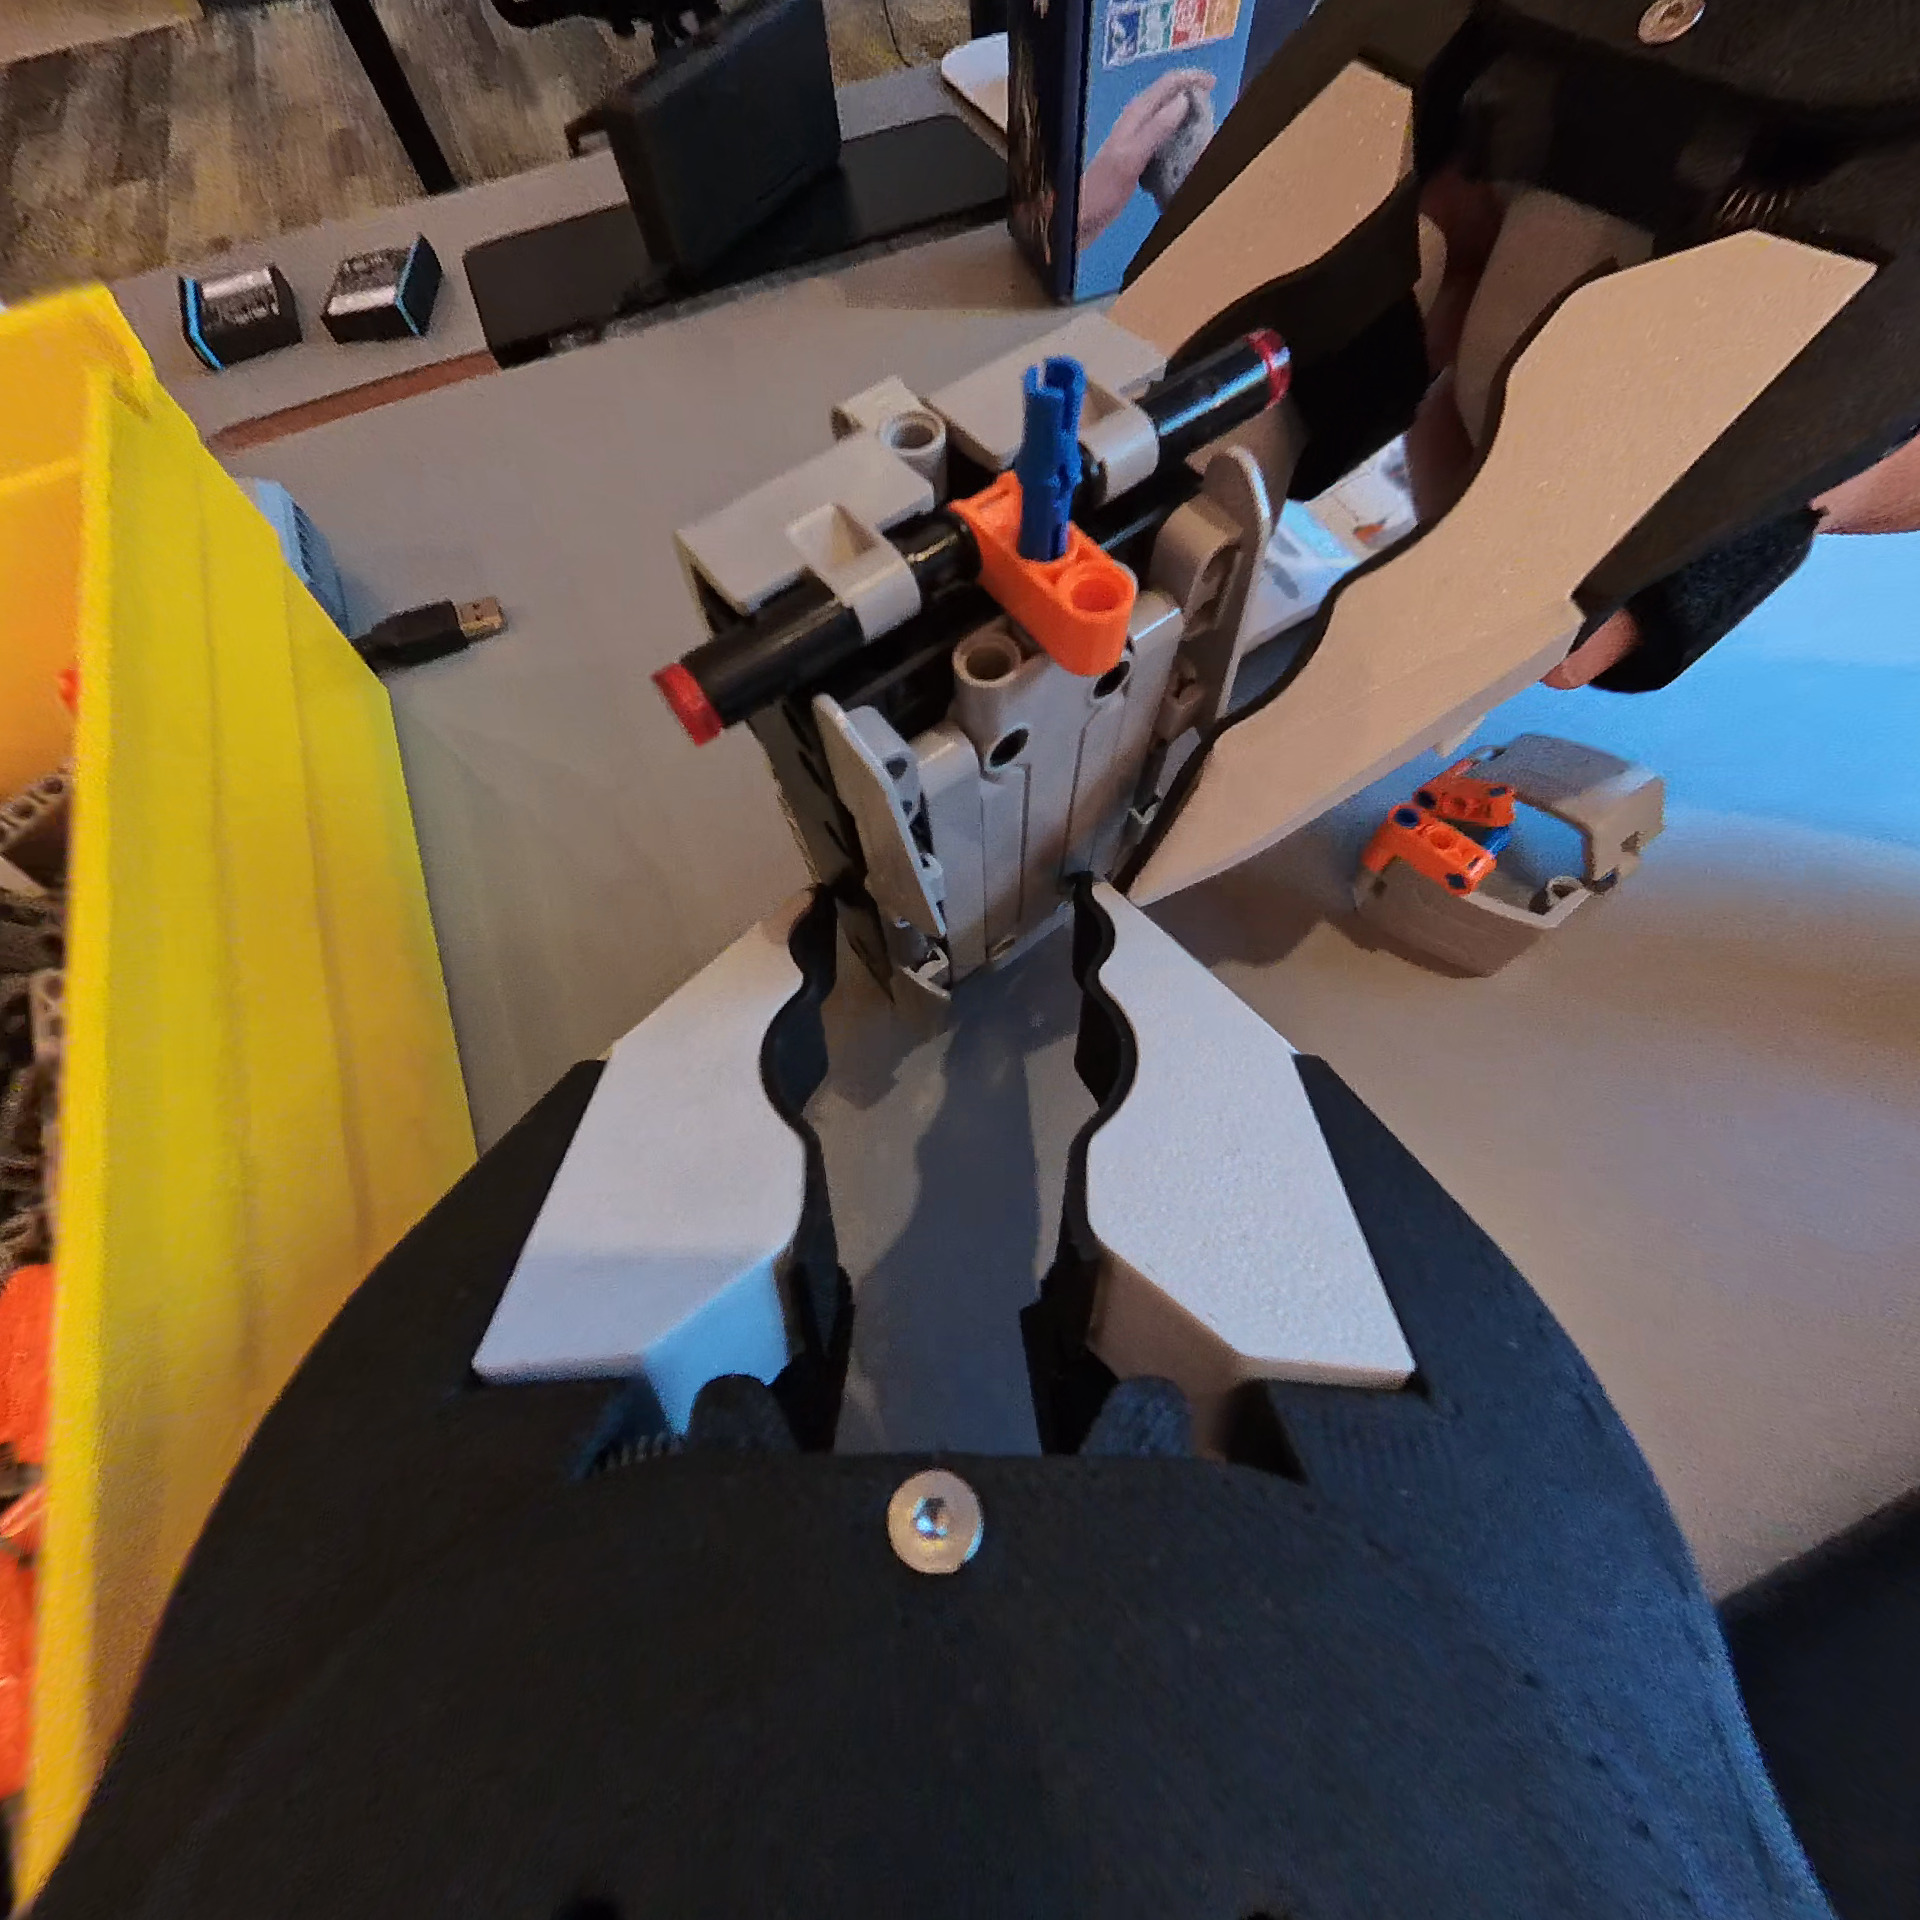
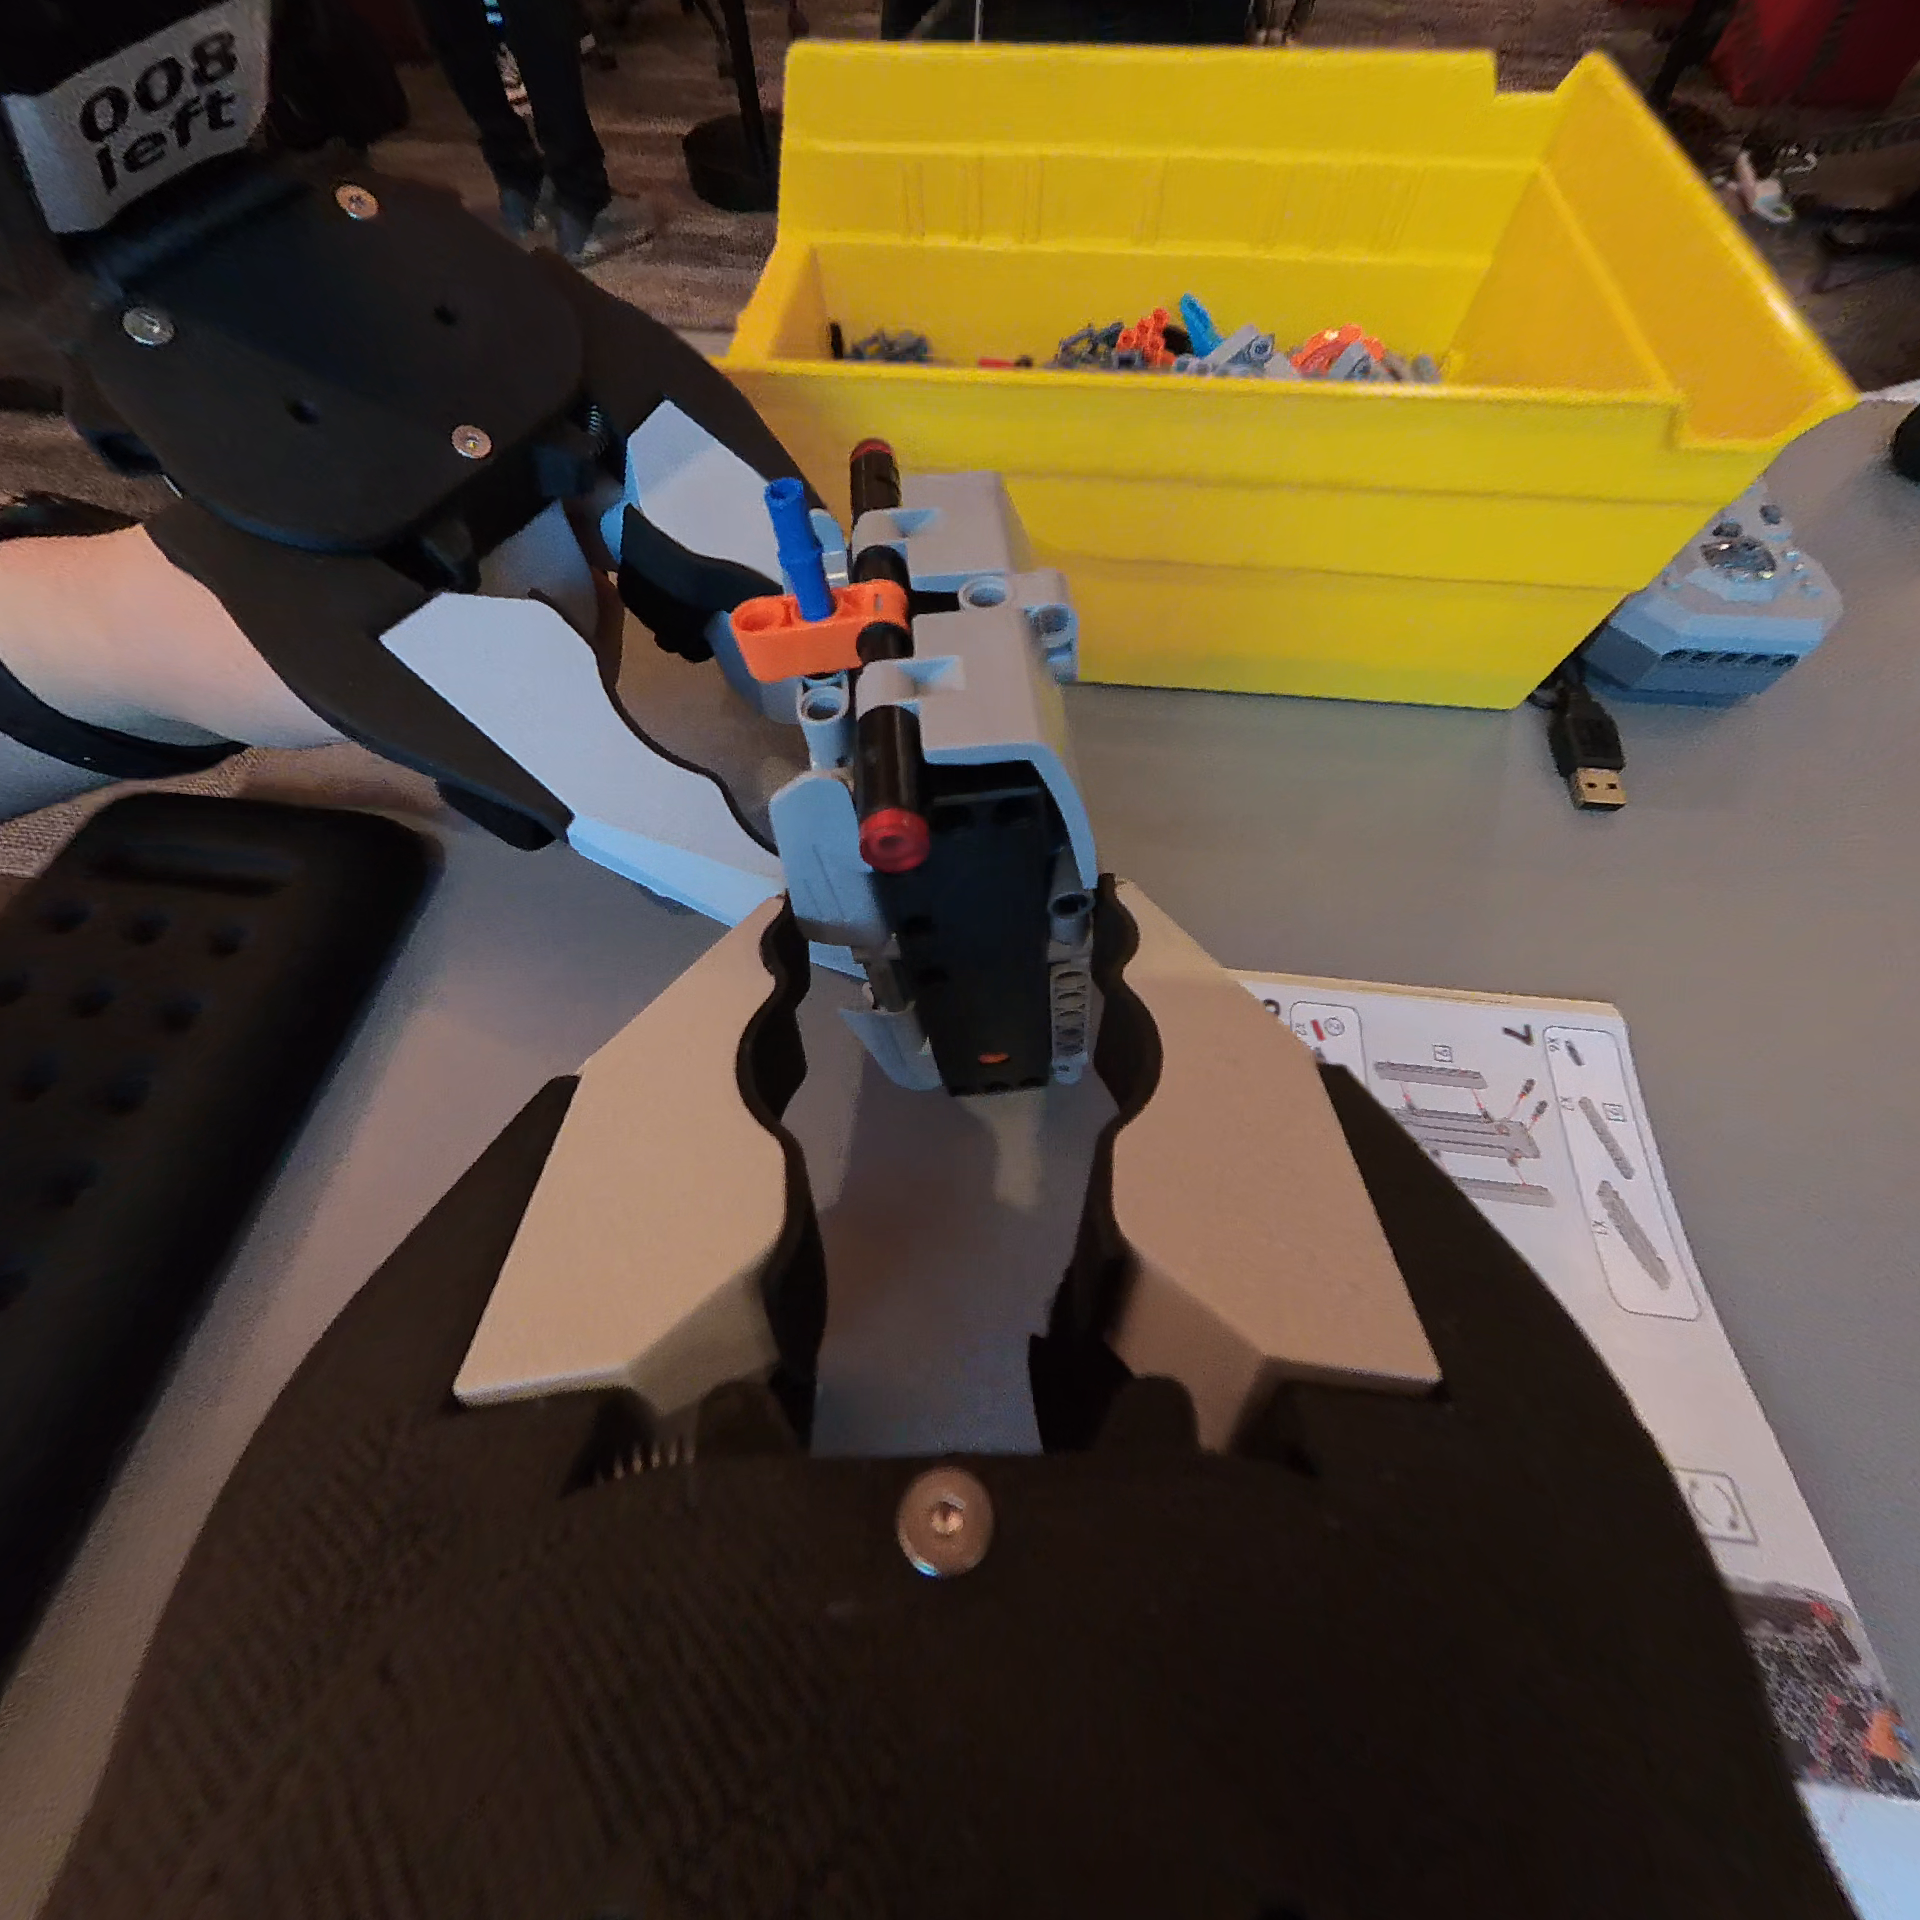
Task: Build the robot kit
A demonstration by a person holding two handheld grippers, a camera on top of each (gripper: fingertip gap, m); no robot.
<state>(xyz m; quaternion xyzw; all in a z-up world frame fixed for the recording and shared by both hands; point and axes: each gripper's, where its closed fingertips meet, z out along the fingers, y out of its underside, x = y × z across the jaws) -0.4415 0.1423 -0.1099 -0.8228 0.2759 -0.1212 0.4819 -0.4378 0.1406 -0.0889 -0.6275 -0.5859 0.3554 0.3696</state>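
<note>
Grey-and-black brick assembly [image 1: 966, 686], blocky plastic, stood upright on the matte grey table [image 1: 582, 790]. Left gripper [image 1: 951, 909], its wavy-edged grey fingers [image 1: 717, 1049] clamped on the assembly's lower end; right gripper [image 2: 951, 914] likewise closed on the opposite faces. A glossy black axle [image 1: 831, 613] with red end caps crossed the top, carrying an orange connector [image 1: 1049, 577] with a blue pin [image 1: 1049, 457] (standing upright). Yellow ribbed bin [image 2: 1247, 520] of loose parts just behind; printed instruction sheet [image 2: 1538, 1143] lay beside.

Yellow bin [image 2: 1351, 540] blocks behind grey assembly [image 2: 966, 665]; table [image 2: 1351, 852] beside open.
</note>
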